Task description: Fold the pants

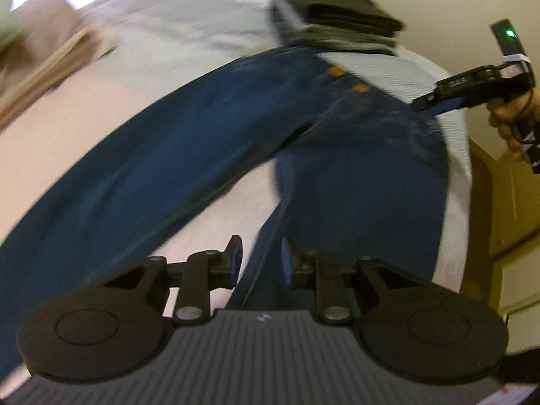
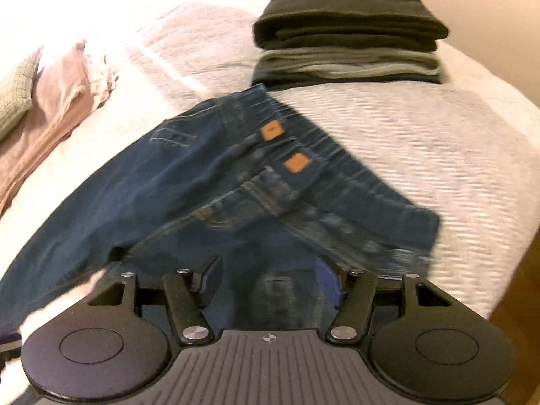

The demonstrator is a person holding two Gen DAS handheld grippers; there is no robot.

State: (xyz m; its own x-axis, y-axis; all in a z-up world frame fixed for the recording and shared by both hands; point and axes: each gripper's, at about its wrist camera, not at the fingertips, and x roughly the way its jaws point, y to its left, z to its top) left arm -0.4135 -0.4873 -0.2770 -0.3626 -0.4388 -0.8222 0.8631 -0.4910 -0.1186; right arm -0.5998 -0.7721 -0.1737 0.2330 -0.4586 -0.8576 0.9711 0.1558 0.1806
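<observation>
Now my left gripper (image 1: pixel 260 258) hangs over the bed with its blue pads parted a little; one leg of the jeans (image 1: pixel 189 155) runs up between them in the left wrist view, but the pads do not press on it, so it is released. My right gripper (image 2: pixel 268 281) stands wide apart over the seat of the jeans (image 2: pixel 209 185), nothing clamped between its pads that I can see. From the left camera I also catch that right gripper (image 1: pixel 426 104) at the frame's edge, a hand (image 1: pixel 506 121) on its handle, its tips near the waistband. The jeans lie spread on the white quilted bedspread (image 2: pixel 422 141), legs splayed apart, two tan patches (image 2: pixel 297 162) on the waistband facing up. Just beyond the waistband sits a stack of folded dark and grey clothes (image 2: pixel 351 37). Off to the left lie a pink garment (image 2: pixel 57 101) and a greenish checked cloth (image 2: pixel 17 94), both well apart from the jeans.
</observation>
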